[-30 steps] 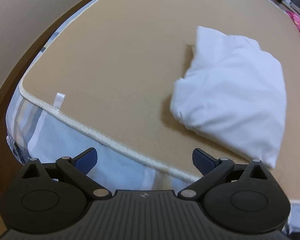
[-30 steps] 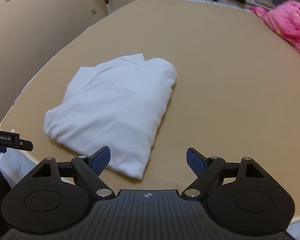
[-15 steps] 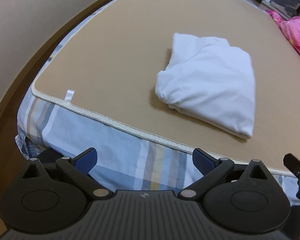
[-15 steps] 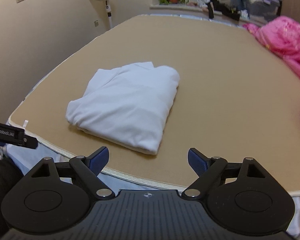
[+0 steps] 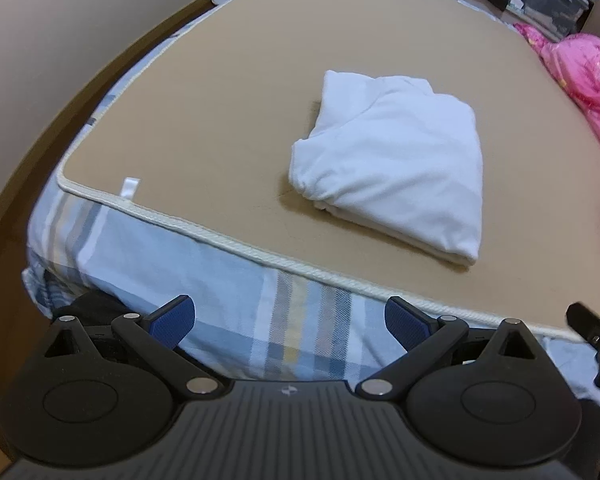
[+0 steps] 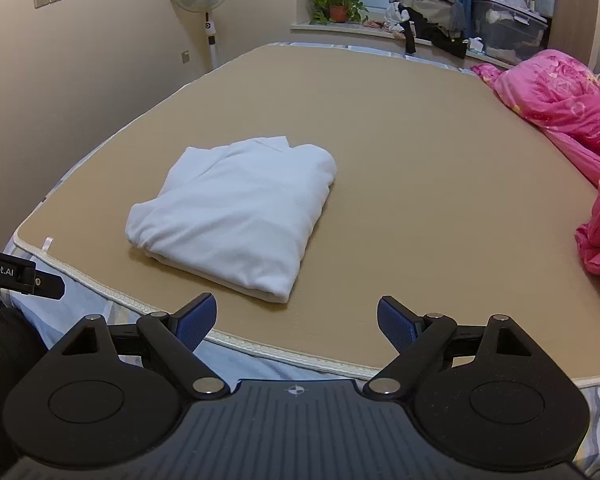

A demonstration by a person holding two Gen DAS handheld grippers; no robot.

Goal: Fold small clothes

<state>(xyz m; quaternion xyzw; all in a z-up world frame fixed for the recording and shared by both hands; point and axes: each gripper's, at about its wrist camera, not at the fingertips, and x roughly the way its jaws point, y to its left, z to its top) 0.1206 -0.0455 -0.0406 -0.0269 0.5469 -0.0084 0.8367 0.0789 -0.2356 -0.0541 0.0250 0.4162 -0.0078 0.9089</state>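
A white garment (image 5: 396, 160) lies folded into a compact rectangle on the tan mat (image 5: 228, 92) near the bed's front edge; it also shows in the right wrist view (image 6: 236, 208). My left gripper (image 5: 288, 322) is open and empty, held off the bed's edge, below and left of the garment. My right gripper (image 6: 296, 320) is open and empty, at the mat's front edge, just short of the garment's near corner.
A pink quilt (image 6: 560, 116) is bunched along the right side of the bed. A standing fan (image 6: 200, 8) and a cluttered windowsill (image 6: 428, 20) lie beyond the far end. The striped sheet (image 5: 228, 292) hangs below the mat's corded edge.
Both grippers have pulled back and up from the garment, so more of the bed and room shows. The garment has stayed folded in place. Both stay open.
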